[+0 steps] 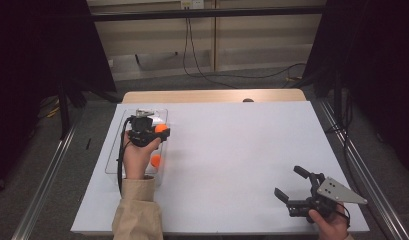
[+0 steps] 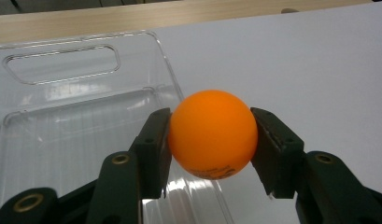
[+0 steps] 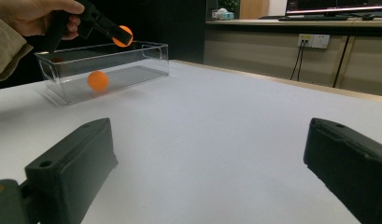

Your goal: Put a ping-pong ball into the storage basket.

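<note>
Left gripper [image 1: 163,131] clamps an orange ball [image 2: 212,134] between both pads, held above the right rim of the clear box [image 1: 112,155] at about 9 o'clock on the white table [image 1: 232,160]. A second ball [image 1: 156,160] lies inside the box (toward its near end, at 6 o'clock of the held one). Right gripper [image 1: 288,184] sits at 4 o'clock, jaws spread wide, nothing between them, well apart from the box.
</note>
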Available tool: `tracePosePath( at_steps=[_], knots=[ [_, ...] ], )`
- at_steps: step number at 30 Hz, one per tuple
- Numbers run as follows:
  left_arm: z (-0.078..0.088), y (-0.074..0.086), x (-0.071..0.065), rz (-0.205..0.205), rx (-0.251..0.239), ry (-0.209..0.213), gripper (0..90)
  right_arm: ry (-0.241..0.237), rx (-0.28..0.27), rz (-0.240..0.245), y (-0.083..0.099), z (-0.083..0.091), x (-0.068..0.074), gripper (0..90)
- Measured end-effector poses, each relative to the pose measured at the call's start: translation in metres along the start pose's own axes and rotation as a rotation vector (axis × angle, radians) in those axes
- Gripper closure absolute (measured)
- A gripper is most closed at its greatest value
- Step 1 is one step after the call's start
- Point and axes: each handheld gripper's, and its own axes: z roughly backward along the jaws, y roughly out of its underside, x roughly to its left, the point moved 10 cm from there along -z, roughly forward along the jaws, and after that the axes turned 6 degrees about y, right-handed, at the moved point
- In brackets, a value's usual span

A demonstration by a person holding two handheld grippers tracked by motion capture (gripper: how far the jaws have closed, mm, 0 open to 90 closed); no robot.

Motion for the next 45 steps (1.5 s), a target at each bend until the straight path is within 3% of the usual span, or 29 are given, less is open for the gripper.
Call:
tracePosePath(
  at_steps=[18,45],
  knots=[
    [0.011,0.004,0.017,0.008,-0.018,-0.044,51.0,0.0,0.002,-0.002,0.0,0.0,0.0,1.4],
    [0.016,0.012,0.032,-0.005,-0.01,-0.097,50.9,-0.003,0.003,0.001,0.0,-0.001,0.001,1.4]
  ],
)
